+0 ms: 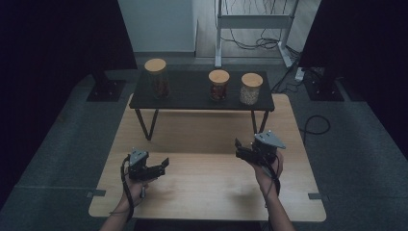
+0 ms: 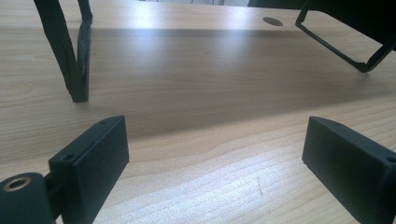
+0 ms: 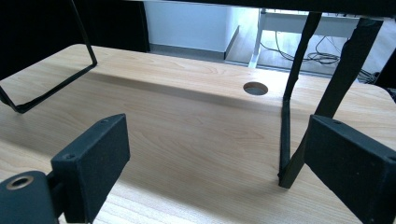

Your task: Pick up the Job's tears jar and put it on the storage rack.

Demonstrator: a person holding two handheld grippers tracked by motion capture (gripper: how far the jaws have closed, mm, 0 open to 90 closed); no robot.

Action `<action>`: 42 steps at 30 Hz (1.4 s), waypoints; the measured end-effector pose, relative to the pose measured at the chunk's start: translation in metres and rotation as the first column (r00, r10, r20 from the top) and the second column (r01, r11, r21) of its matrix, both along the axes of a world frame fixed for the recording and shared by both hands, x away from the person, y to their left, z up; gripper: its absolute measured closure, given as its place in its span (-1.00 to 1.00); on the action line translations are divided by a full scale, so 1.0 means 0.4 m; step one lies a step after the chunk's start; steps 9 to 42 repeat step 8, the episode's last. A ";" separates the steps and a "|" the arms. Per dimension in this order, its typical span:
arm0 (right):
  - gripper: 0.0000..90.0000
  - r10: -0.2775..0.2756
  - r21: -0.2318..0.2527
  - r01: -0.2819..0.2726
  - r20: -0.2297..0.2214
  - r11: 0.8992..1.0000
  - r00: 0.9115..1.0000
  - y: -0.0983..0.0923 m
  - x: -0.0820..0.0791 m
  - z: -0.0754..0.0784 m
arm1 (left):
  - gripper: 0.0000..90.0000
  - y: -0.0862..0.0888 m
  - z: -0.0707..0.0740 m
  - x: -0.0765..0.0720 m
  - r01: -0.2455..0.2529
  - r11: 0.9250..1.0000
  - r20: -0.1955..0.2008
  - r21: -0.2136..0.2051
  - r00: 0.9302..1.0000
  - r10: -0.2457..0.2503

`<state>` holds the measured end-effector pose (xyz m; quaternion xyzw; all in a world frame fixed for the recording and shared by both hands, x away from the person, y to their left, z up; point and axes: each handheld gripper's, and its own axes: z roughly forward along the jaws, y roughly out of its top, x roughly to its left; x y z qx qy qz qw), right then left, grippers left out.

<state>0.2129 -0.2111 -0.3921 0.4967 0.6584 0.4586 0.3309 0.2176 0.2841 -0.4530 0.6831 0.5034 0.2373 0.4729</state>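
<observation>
Claws idle over worktop, jars untouched

High view: left claw and right claw held low over the pale wooden worktop, well apart. Three glass jars with round wooden lids stand on the black low shelf beyond them: left jar, middle jar, right jar. All well away from both claws.

Left gripper view: left claw spread, bare wood between the pads, shelf's black legs ahead.

Right gripper view: right claw spread, holding nothing, black shelf leg near its right pad, round cable hole beyond.
</observation>
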 end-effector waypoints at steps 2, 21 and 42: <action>-0.85 0.002 0.001 -0.002 0.000 1.000 1.000 0.001 -0.001 -0.002 | -0.85 0.000 0.000 0.000 0.001 1.000 0.001 0.000 1.000 -0.001; -0.85 0.007 0.019 -0.008 0.028 1.000 1.000 -0.001 -0.016 -0.006 | -0.86 0.005 0.001 0.001 0.003 1.000 0.005 -0.015 1.000 -0.003; -0.85 0.007 0.019 -0.008 0.028 1.000 1.000 -0.001 -0.016 -0.006 | -0.86 0.005 0.001 0.001 0.003 1.000 0.005 -0.015 1.000 -0.003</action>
